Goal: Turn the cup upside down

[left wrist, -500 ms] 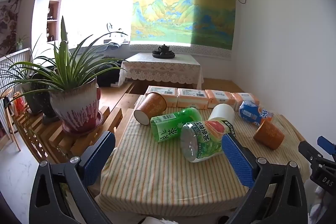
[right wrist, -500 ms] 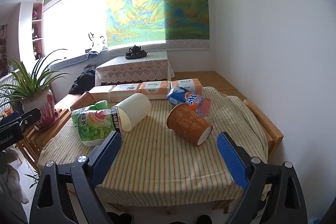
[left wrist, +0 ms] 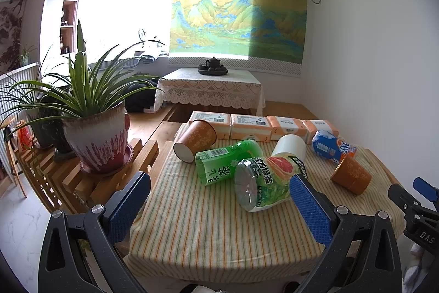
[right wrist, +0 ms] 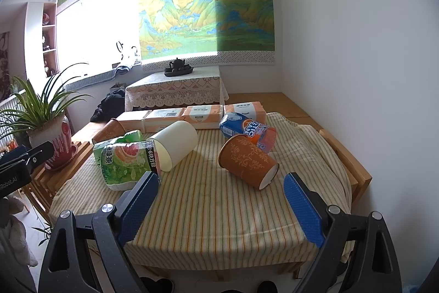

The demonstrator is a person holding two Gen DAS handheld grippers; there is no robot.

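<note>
Both grippers hover short of the near edge of the striped tablecloth [right wrist: 208, 213], holding nothing. Right gripper [right wrist: 219, 199]: jaws spread wide, blue pads apart, nothing between them. Left gripper [left wrist: 219, 199]: likewise spread wide and empty. Nearest to the right gripper, an orange patterned paper cup [right wrist: 248, 162] lies on its side, open mouth toward the camera and right, its base touching a blue-and-orange soda bottle [right wrist: 248, 129] lying behind it. A white cup [right wrist: 175, 148] lies on its side mid-table, mouth facing the viewer, against a green tea bottle [right wrist: 126, 164]. A second green bottle [left wrist: 225, 159] lies beside it, and another orange cup [left wrist: 194, 139] lies on its side at the far left. Four tissue packs [left wrist: 251, 125] line the back edge. Potted plant [left wrist: 93, 128] on a wooden rack to the left.
</note>
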